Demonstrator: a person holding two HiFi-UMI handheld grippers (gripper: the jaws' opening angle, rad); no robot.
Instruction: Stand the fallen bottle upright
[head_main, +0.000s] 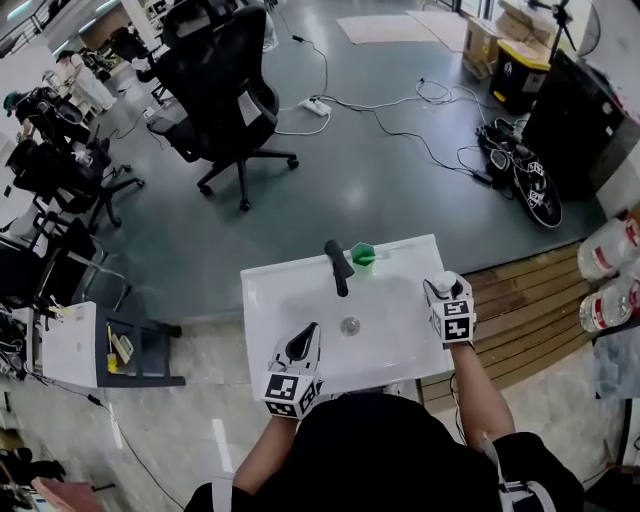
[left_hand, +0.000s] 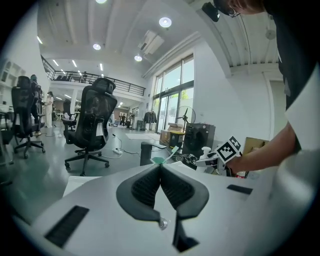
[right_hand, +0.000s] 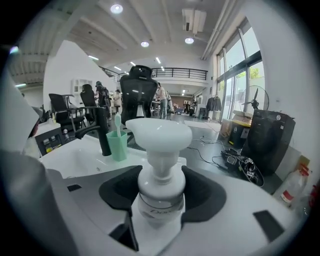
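A white pump bottle (right_hand: 160, 170) stands nearly upright between the pads of my right gripper (right_hand: 161, 192), which is shut on its body below the pump head. In the head view this gripper (head_main: 444, 292) and the bottle (head_main: 445, 282) are over the right rim of the white sink (head_main: 285, 295). My left gripper (head_main: 303, 343) hovers over the sink's near edge; its jaws (left_hand: 161, 167) are shut with nothing in them. From the left gripper view the bottle (left_hand: 205, 154) shows at the right, in front of the marker cube.
A black faucet (head_main: 338, 266) and a green cup (head_main: 362, 256) with a toothbrush stand at the sink's back. A black office chair (head_main: 215, 90) and floor cables (head_main: 400, 125) lie beyond. Wooden planks (head_main: 525, 300) and water jugs (head_main: 610, 270) are at the right, a small cart (head_main: 90, 345) at the left.
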